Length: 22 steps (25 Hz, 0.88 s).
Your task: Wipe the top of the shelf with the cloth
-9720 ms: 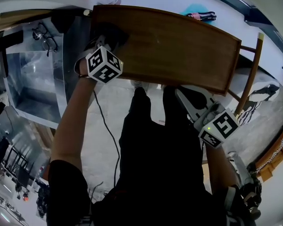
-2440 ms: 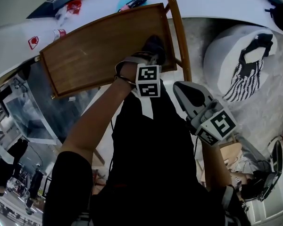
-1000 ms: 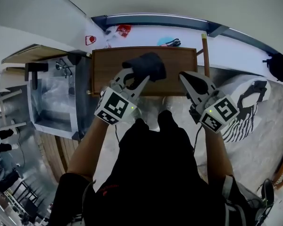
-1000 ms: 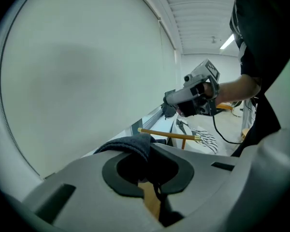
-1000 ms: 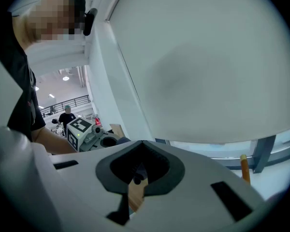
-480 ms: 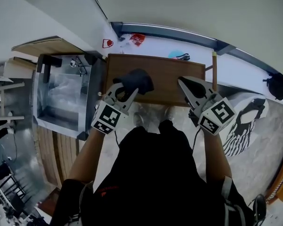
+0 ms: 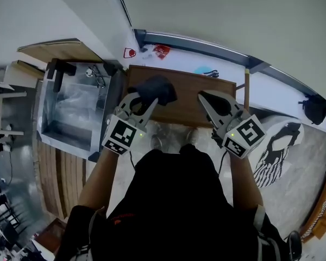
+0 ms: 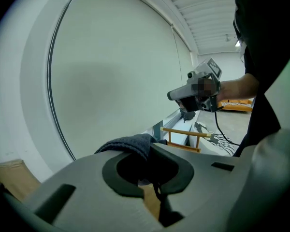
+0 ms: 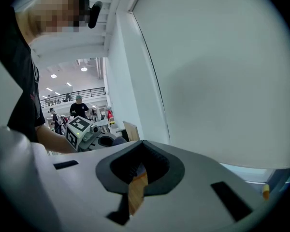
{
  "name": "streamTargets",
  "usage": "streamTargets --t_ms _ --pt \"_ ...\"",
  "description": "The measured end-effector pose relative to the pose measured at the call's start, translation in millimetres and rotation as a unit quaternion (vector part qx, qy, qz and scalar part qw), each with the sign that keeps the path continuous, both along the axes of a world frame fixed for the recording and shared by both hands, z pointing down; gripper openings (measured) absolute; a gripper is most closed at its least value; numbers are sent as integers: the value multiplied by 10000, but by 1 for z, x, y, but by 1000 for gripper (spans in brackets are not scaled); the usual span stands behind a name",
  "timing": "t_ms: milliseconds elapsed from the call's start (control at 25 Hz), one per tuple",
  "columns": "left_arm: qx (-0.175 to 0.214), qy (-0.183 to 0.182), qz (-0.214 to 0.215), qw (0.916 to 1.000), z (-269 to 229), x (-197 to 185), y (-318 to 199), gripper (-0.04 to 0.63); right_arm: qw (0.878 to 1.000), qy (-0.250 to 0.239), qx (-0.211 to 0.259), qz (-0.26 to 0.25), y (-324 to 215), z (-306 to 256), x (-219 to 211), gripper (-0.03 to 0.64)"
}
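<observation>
- Head view: dark grey bunched cloth (image 7: 155, 87) sits over the left part of the brown wooden shelf top (image 7: 187, 94). The left gripper (image 7: 143, 98) is at the cloth. The right gripper (image 7: 204, 98) is over the shelf's right part, apart from the cloth.
- Left gripper view: jaws pinch a fold of the cloth, which bunches just past the tips.
- Right gripper view: jaws pressed together, nothing between them. Wood shows through the gap below.

We can read no words or numbers anywhere. The red-and-white sticker (image 7: 130, 53) just beyond the far left corner of the shelf (image 7: 190, 99) is too small to make out.
</observation>
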<state>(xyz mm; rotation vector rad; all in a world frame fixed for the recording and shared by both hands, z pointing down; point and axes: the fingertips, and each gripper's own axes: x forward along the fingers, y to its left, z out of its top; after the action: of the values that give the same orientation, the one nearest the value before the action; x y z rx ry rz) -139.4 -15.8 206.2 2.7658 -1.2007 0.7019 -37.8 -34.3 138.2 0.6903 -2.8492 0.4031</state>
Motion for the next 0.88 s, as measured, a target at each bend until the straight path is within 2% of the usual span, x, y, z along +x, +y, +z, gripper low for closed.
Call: streamTargets --t_ms 360,880 --pt "289 75 -13 9996 -26 3 -5 35 10000 18 63 -58 6 -6 -10 3" --pt "345 86 -114 9993 -32 2 -3 35 9998 59 21 -167 9 -3 -15 3"
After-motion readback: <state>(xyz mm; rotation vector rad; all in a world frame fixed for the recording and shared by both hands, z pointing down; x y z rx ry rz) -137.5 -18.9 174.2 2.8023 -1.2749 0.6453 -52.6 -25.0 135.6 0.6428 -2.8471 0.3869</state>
